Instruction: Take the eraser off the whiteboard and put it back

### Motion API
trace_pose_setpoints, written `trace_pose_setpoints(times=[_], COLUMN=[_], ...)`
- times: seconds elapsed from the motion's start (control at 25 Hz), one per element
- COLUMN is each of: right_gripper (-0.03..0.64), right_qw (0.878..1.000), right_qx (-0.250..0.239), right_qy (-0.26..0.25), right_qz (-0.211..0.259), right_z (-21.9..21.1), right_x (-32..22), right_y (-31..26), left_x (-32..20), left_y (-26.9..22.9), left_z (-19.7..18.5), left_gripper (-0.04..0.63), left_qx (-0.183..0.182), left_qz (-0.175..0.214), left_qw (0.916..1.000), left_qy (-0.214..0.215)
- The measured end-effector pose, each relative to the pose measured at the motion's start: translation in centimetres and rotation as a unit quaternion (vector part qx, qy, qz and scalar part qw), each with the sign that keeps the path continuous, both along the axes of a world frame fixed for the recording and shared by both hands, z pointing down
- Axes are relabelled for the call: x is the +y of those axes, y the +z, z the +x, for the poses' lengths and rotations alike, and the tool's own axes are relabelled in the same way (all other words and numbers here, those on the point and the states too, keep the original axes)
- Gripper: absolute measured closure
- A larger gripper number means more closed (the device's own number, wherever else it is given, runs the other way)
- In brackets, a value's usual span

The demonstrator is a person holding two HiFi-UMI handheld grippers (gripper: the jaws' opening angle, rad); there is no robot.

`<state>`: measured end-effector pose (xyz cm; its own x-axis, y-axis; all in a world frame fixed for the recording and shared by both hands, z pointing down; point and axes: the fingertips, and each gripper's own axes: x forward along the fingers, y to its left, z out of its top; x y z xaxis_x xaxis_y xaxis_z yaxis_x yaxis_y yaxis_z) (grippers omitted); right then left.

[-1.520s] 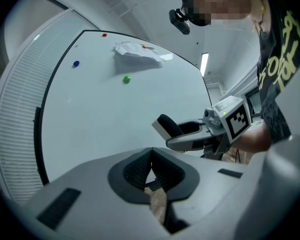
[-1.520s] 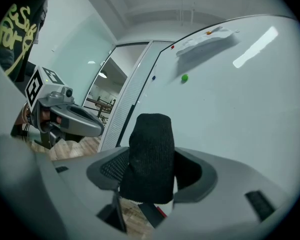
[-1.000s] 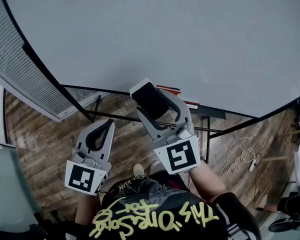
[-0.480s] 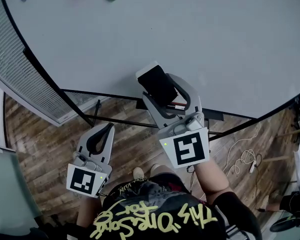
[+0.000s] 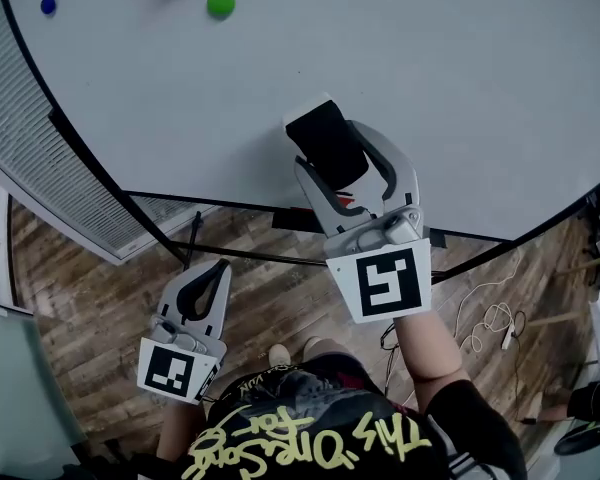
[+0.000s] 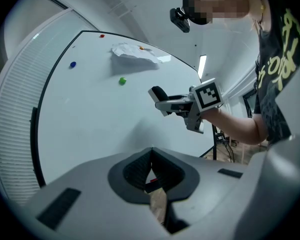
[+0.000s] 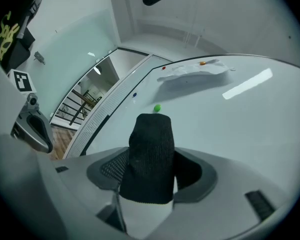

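Eraser (image 5: 325,143): black felt block on a white back, clamped between the jaws of the right gripper (image 5: 332,156), felt pad jutting out past the jaw tips. It is off the whiteboard (image 5: 450,78) and held up in front of the board's lower part; whether the felt touches the surface I cannot tell from where I stand. Right gripper: raised, arm reaching forward, marker cube facing up. Left gripper (image 5: 202,286): held low and close to the body, well apart from the right one, over the wood floor (image 5: 90,298); jaws closed tip to tip, nothing between them (its own view shows the dark pads meeting in a thin seam). Whiteboard: large, white, black-framed, mostly bare. On it, toward the top: one green magnet (image 5: 220,3), one blue magnet (image 5: 47,5) to its left near the frame, and higher still a crumpled white sheet (image 6: 135,53) pinned by an orange magnet (image 6: 141,47), with a red magnet (image 6: 101,35) near the upper edge. Floor items: a white cable (image 5: 485,318) lying to the right, beneath the board's stand. Person: black shirt (image 5: 310,438) with yellow lettering.
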<state>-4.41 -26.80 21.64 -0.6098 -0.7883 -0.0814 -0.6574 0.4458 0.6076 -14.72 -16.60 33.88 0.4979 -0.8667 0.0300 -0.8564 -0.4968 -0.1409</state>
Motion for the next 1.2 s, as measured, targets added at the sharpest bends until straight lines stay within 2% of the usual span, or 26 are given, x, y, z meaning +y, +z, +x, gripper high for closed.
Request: trace_pose_setpoints(times=[0.36, 0.52, 0.72, 1.0, 1.2], right_gripper=[0.35, 0.35, 0.35, 0.349, 0.35], right_qw=[0.998, 0.998, 0.996, 0.993, 0.993], right_qx=[0.005, -0.009, 0.003, 0.026, 0.019], right_qy=[0.034, 0.041, 0.065, 0.092, 0.104], right_qz=[0.044, 0.052, 0.064, 0.07, 0.058], right_z=[0.9, 1.4, 1.6, 1.8, 1.8], right_x=[-1.6, -2.5, -3.6, -4.5, -5.2], right_y=[-2.9, -3.8, -4.5, -4.4, -3.6], left_x=[-0.1, -0.2, -0.4, -0.2, -0.2], left_y=[0.2, 0.3, 0.1, 0.0, 0.1], left_z=[-0.2, -0.2, -0.6, -0.6, -0.7], left_gripper=[0.588, 0.588, 0.588, 0.588, 0.588], left_qx=[0.003, 0.004, 0.005, 0.004, -0.001], left_qz=[-0.002, -0.002, -0.003, 0.0, 0.001], left_qw=[1.0, 1.0, 1.0, 1.0, 1.0], left_qy=[0.002, 0.002, 0.0, -0.001, 0.0])
